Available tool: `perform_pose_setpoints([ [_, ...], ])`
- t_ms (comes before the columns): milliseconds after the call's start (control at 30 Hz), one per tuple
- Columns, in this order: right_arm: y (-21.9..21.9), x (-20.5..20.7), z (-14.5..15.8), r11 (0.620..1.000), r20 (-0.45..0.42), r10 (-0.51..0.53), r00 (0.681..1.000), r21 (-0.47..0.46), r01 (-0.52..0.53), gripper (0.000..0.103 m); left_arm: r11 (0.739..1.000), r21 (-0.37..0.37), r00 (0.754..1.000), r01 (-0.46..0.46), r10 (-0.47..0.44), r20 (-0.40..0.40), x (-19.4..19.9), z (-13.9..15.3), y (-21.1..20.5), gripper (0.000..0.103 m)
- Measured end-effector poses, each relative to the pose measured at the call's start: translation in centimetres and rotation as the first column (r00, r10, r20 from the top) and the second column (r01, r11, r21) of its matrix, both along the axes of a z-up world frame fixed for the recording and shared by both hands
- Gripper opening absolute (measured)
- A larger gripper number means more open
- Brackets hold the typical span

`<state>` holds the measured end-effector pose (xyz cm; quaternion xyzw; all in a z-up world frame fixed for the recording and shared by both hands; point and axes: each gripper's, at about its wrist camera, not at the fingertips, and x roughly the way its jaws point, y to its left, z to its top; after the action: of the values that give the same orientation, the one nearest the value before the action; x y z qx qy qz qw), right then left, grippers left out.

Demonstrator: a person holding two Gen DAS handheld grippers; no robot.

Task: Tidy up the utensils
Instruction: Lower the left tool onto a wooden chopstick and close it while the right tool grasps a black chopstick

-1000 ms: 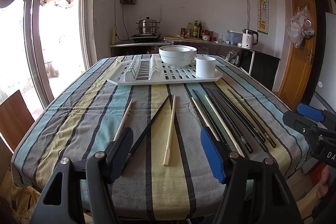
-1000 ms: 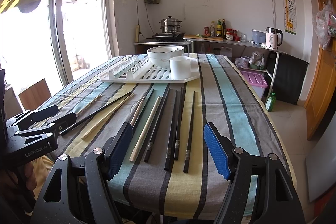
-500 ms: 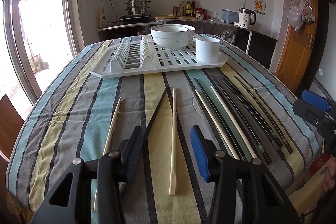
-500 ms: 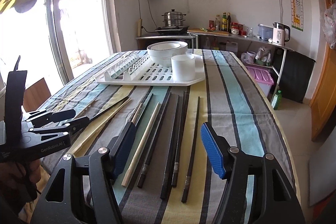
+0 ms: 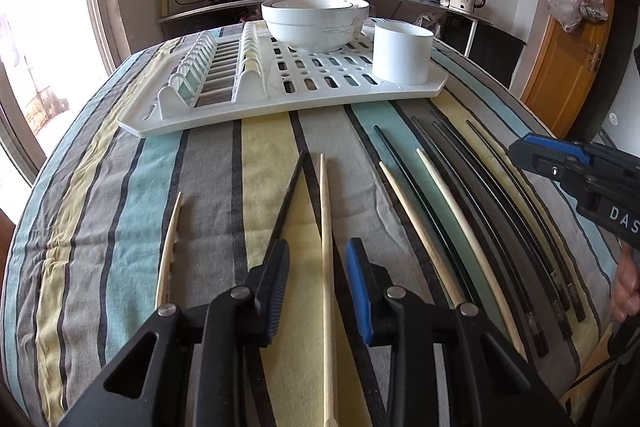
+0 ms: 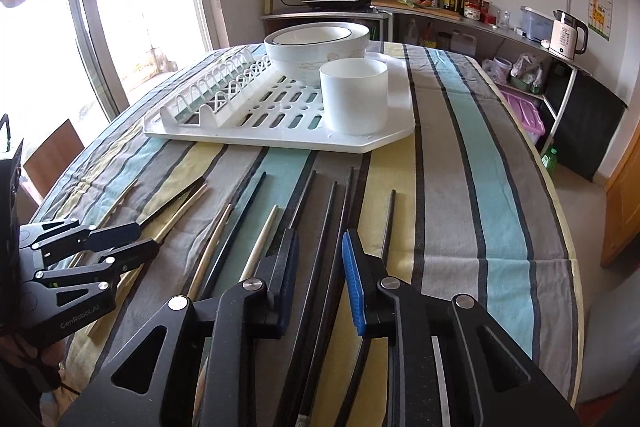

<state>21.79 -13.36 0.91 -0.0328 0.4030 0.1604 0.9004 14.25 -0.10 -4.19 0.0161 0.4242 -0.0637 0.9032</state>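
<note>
Both my grippers, left [image 5: 318, 279] and right [image 6: 320, 267], hang half-open and empty over thin, light, stiff, roll-prone chopsticks on the striped cloth, the pale wooden chopstick [image 5: 326, 227] and a black chopstick [image 6: 326, 227], best pinched mid-shaft.

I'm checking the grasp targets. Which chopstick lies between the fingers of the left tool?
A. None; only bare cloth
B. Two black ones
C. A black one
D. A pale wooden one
D: in the left wrist view, the pale wooden chopstick runs straight between the open fingers of the left tool, not yet clamped.
</note>
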Motion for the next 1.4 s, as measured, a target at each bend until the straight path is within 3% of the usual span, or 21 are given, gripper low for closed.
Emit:
perform_pose_setpoints([
  [433,0.3,6.2,-1.9,1.0,-0.111,0.01,0.994,-0.027,-0.013,0.016,1.0,0.002,0.999,0.001,-0.001,-0.039,2.4,0.0,0.1,0.023],
  [1000,1.7,9.4,-2.5,0.997,-0.17,0.036,0.985,-0.066,-0.048,0.012,0.999,0.028,0.996,0.02,-0.018,-0.086,6.7,0.0,-1.4,0.022],
  [1233,1.6,9.9,-2.6,0.998,-0.189,0.048,0.981,-0.039,-0.056,0.008,0.999,0.033,0.996,0.02,-0.017,-0.09,7.3,-0.1,-1.6,0.008],
  [1267,1.5,9.9,-2.4,0.998,-0.187,0.049,0.981,-0.032,-0.056,0.0,0.999,0.036,0.996,0.023,-0.02,-0.09,7.3,-0.1,-1.7,0.005],
  [1400,1.3,9.6,-1.3,0.998,-0.169,0.061,0.984,-0.007,-0.063,0.0,0.999,0.024,0.996,0.024,-0.022,-0.089,7.1,0.0,-1.7,0.005],
])
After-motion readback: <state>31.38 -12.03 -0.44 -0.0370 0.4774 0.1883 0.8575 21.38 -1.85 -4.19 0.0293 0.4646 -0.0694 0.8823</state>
